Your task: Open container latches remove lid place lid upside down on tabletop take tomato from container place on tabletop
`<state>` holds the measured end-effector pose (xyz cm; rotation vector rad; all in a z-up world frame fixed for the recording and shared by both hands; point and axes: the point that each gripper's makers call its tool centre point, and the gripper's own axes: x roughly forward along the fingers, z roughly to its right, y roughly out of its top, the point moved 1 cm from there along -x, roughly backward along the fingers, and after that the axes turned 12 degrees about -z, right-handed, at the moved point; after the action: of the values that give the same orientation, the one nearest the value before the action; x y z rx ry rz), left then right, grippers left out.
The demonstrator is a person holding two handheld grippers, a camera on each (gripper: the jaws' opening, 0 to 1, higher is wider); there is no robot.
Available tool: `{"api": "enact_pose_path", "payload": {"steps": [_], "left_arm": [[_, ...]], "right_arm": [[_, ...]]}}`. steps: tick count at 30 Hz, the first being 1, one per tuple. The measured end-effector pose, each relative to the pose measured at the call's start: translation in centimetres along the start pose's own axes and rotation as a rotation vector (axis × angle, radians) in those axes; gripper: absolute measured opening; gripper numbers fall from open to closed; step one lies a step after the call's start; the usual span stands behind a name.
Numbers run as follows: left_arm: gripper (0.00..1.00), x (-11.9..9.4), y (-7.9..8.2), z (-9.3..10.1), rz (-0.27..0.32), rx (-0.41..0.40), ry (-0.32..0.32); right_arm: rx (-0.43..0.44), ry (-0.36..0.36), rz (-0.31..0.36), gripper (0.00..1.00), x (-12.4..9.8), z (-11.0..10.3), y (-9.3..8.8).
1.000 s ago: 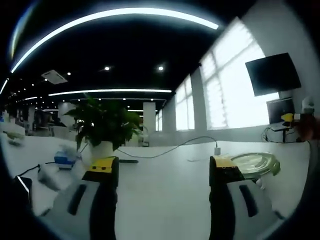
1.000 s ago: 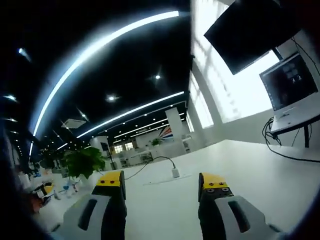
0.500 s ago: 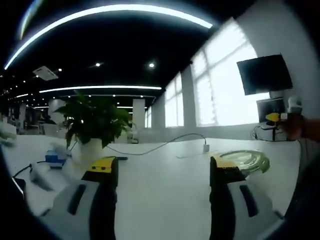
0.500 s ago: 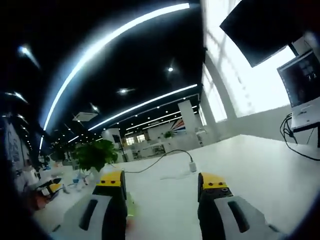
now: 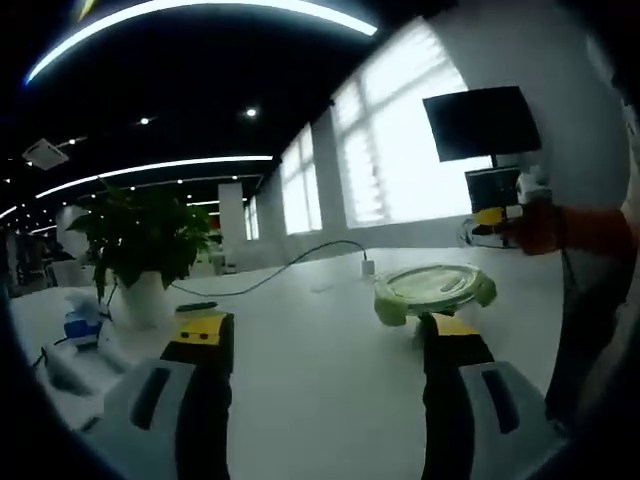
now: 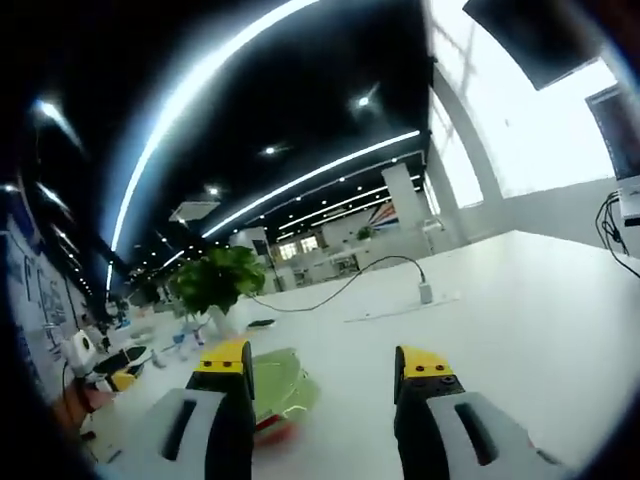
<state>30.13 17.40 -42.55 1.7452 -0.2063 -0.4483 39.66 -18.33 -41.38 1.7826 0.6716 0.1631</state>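
A clear container with a green latched lid (image 5: 435,288) sits on the white tabletop (image 5: 320,380), just beyond the right jaw of my left gripper (image 5: 327,330). That gripper is open and holds nothing. In the right gripper view the same container (image 6: 283,383) lies low behind the left jaw, with something red (image 6: 268,424) showing through its wall. My right gripper (image 6: 325,360) is also open and empty, a short way from the container.
A potted plant (image 5: 140,240) stands at the table's far side with a blue item (image 5: 78,320) beside it. A cable with a white plug (image 6: 425,293) crosses the table. A person's orange sleeve (image 5: 575,230) is at the right, and a monitor (image 5: 480,122) hangs on the wall.
Both cameras have swung round. The container now sits larger and nearer the middle of the left gripper view, and it has come into the right gripper view. Both grippers stay open.
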Motion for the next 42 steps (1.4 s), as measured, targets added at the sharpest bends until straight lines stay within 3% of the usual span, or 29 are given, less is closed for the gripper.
{"api": "enact_pose_path", "payload": {"steps": [3, 12, 24, 33, 42], "left_arm": [[0.72, 0.0, -0.3, -0.2, -0.014, 0.020, 0.006], [0.72, -0.1, -0.8, 1.0, -0.017, 0.009, -0.096], [0.72, 0.0, -1.2, 1.2, -0.034, 0.030, -0.119], [0.72, 0.0, -1.3, 1.2, -0.041, 0.038, -0.114], [0.71, -0.2, -1.3, 0.3, -0.041, 0.039, -0.088]], "right_arm": [[0.006, -0.005, -0.028, 0.51, 0.8, 0.1, -1.1], [0.053, 0.026, -0.086, 0.51, 2.0, -1.0, -3.7], [0.096, 0.105, -0.176, 0.50, 3.8, -4.2, -7.0], [0.134, 0.106, -0.156, 0.46, 4.5, -5.4, -7.0], [0.095, 0.062, -0.130, 0.41, 5.0, -6.1, -5.6]]}}
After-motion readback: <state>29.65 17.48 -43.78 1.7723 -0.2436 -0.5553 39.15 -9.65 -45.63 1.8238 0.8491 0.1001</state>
